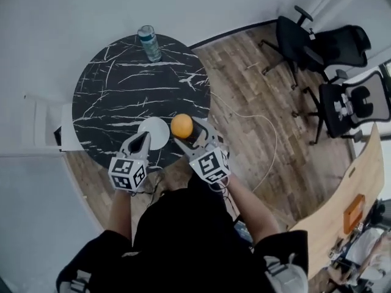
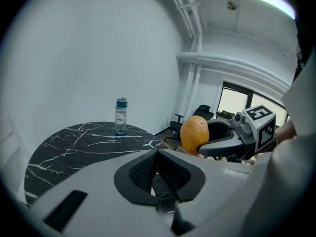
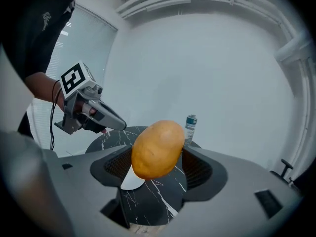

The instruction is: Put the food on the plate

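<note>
Right gripper gripped the potato mid-air, just beside plate on table; left gripper was shut, empty. Carry step, prob.; next needed: centre over plate, lower, release.

Black office chairs stand on the wooden floor.

The round table is patterned in black marble with thin white veins. On it, a plain white plate and a clear bottle with a teal cap are seen. A yellow-orange potato is shown above the table's near edge. The left gripper and right gripper are finished in pale grey with black pads, their cubes printed with black-and-white squares.
</note>
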Available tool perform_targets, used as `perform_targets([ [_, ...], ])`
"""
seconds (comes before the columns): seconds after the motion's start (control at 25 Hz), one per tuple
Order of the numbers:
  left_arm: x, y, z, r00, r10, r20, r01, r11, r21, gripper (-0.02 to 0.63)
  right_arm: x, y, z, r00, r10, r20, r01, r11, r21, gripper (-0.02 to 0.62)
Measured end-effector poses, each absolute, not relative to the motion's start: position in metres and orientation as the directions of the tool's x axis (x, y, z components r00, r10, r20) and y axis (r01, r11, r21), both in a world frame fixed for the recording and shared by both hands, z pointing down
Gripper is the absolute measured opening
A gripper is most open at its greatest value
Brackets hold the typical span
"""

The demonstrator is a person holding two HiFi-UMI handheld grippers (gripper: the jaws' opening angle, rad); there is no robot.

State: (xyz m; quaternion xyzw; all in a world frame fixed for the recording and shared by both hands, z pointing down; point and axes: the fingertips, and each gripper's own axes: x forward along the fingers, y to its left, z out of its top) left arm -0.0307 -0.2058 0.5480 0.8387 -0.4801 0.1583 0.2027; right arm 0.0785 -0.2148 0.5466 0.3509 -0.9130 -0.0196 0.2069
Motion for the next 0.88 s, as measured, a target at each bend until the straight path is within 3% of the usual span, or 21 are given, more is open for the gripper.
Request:
perform_targets([
  [0.44, -0.11, -0.196, 0.568, 0.235, -0.819, 0.524, -0.967, -0.143, 0.211, 0.0, -0.037, -0.239, 0.586, -0.853, -0.324, 0.41, -0.268, 0.945, 0.19, 0.31],
  [0.6, -0.12, -0.192, 0.575, 0.222, -0.817, 0.532, -0.966, -0.109, 0.236, 0.002, -0.063, -0.23, 0.596, -0.884, -0.21, 0.417, -0.152, 0.974, 0.169, 0.31],
  [0.64, -0.119, -0.194, 0.578, 0.236, -0.809, 0.538, -0.961, -0.115, 0.25, 0.018, -0.067, -0.227, 0.597, -0.891, -0.184, 0.416, -0.128, 0.979, 0.159, 0.31],
  [0.72, -0.112, -0.2, 0.582, 0.288, -0.792, 0.538, -0.943, -0.137, 0.302, 0.165, -0.073, -0.222, 0.6, -0.898, -0.139, 0.417, -0.083, 0.985, 0.15, 0.31],
  [0.76, -0.107, -0.204, 0.583, 0.323, -0.783, 0.532, -0.93, -0.157, 0.333, 0.209, -0.074, -0.221, 0.602, -0.9, -0.129, 0.417, -0.071, 0.986, 0.151, 0.31],
  [0.88, -0.095, -0.216, 0.586, 0.428, -0.743, 0.514, -0.888, -0.24, 0.392, 0.271, -0.074, -0.228, 0.61, -0.897, -0.128, 0.424, -0.049, 0.98, 0.192, 0.31],
])
